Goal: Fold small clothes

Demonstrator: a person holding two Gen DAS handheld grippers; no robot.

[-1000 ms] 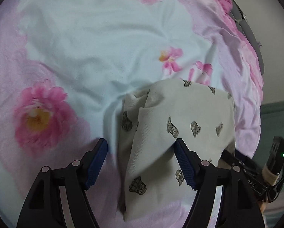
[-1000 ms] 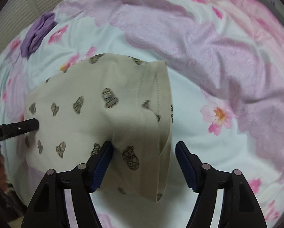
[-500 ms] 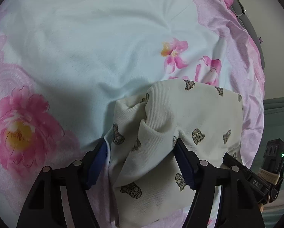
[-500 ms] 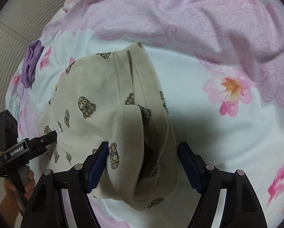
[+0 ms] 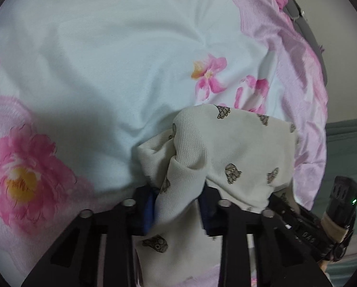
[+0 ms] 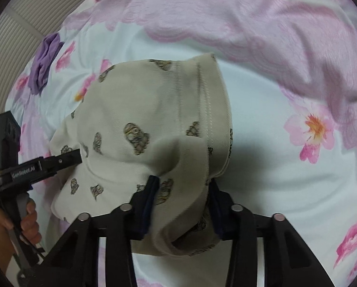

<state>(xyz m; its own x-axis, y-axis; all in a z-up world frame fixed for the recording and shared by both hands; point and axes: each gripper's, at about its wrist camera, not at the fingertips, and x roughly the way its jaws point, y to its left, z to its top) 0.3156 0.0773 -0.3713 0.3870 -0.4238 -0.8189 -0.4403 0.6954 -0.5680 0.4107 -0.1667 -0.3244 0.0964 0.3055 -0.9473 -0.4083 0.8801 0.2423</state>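
Observation:
A small beige garment (image 5: 231, 148) printed with little dark figures lies bunched on a floral bedsheet (image 5: 102, 67). My left gripper (image 5: 178, 205) is shut on one gathered edge of it, cloth pinched between the blue pads. My right gripper (image 6: 182, 198) is shut on the opposite hemmed edge of the same garment (image 6: 135, 110). The left gripper also shows at the left of the right wrist view (image 6: 59, 160), touching the cloth. The right gripper shows at the lower right of the left wrist view (image 5: 298, 217).
A purple cloth (image 6: 43, 64) lies on the sheet (image 6: 286, 191) at the far left. A ribbed wall panel (image 6: 8, 35) stands behind it. The bed's pink border (image 5: 305, 76) and edge run along the right, with a grey-green surface (image 5: 345, 143) beyond.
Both grippers have closed from wide open onto the garment's edges, bunching the cloth between the pads. The garment is drawn up closer to both cameras.

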